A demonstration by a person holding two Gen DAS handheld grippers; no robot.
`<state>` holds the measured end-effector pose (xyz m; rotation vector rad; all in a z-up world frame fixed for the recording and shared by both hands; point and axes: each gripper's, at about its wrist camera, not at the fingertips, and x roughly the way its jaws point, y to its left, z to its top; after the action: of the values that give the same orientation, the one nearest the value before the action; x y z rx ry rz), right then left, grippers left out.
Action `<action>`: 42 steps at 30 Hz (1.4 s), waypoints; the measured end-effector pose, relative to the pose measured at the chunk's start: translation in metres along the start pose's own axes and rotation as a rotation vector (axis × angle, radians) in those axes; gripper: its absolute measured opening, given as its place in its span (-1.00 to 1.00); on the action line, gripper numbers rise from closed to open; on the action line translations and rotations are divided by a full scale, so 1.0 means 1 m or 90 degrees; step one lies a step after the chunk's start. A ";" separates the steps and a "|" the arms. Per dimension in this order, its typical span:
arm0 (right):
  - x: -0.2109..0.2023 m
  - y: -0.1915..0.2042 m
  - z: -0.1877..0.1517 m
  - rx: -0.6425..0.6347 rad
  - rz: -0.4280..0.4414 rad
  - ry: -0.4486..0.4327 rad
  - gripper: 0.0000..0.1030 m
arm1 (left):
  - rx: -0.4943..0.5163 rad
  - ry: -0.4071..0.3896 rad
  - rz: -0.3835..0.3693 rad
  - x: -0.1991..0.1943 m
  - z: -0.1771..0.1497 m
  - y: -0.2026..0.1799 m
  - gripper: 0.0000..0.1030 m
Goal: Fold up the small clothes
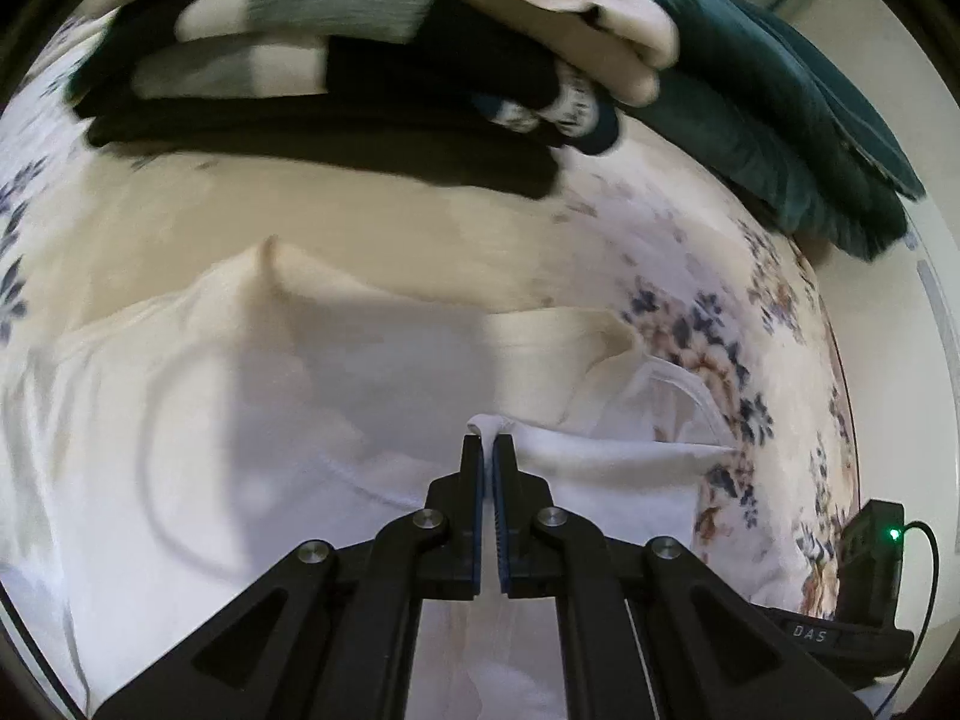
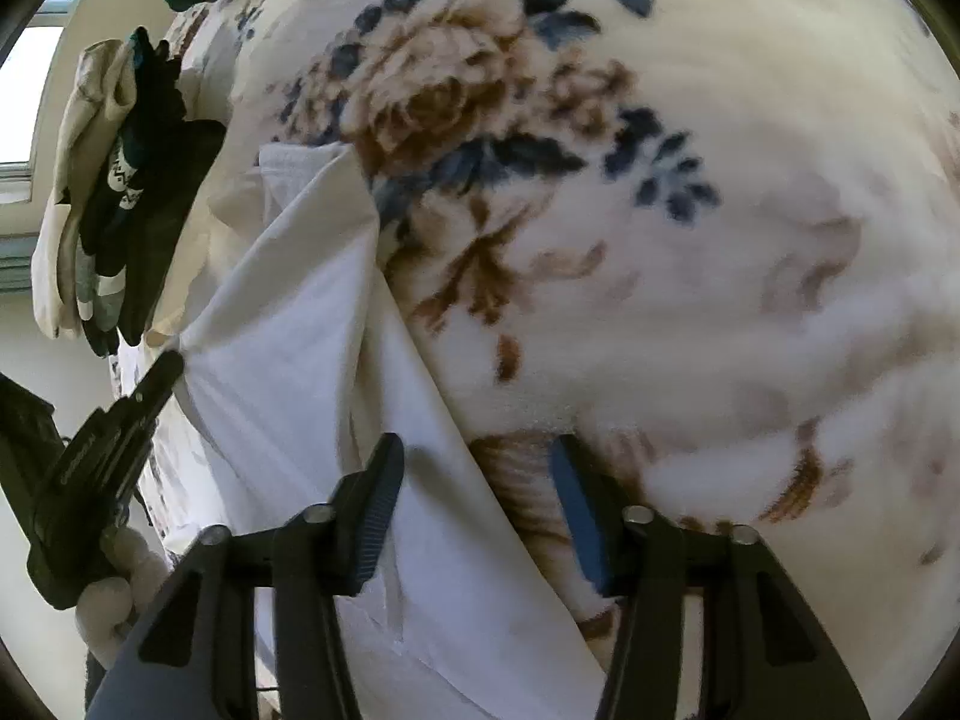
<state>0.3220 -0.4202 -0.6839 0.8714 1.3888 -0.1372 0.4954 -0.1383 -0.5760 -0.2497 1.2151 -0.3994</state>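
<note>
Left gripper [image 1: 487, 441] angled down pinching white garment [image 1: 300, 420]; right gripper [image 2: 474, 456] parted, straddling its edge

Clothes pile [image 1: 336, 78] blurred — top cut off.

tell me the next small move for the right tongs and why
Probably close the right tongs on the white garment: its edge lies between their open fingers, not yet pinched, while the left tongs already pinch a fold of it.
</note>
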 end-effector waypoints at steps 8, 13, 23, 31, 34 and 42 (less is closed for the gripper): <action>-0.012 0.016 0.010 0.007 -0.018 -0.058 -0.96 | -0.039 0.004 -0.002 0.001 -0.007 0.016 -0.97; -0.015 0.037 0.048 0.000 0.066 -0.046 -0.55 | -0.037 0.002 -0.011 -0.002 -0.007 0.015 -0.97; -0.010 0.067 0.066 -0.061 0.004 -0.009 -0.03 | -0.131 -0.007 -0.027 -0.032 -0.005 0.050 -0.92; 0.008 0.035 0.028 -0.032 0.000 0.040 -0.01 | -0.135 0.077 -0.054 -0.034 -0.050 0.062 -0.17; 0.007 0.026 0.016 -0.019 0.006 0.043 -0.01 | -0.120 0.125 -0.065 -0.024 -0.081 0.047 -0.17; 0.001 0.014 -0.001 -0.003 0.002 0.047 -0.01 | -0.091 0.039 -0.020 -0.045 -0.106 0.022 -0.98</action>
<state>0.3293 -0.4093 -0.6784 0.8822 1.4566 -0.1007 0.3864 -0.0961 -0.5812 -0.3821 1.3023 -0.3501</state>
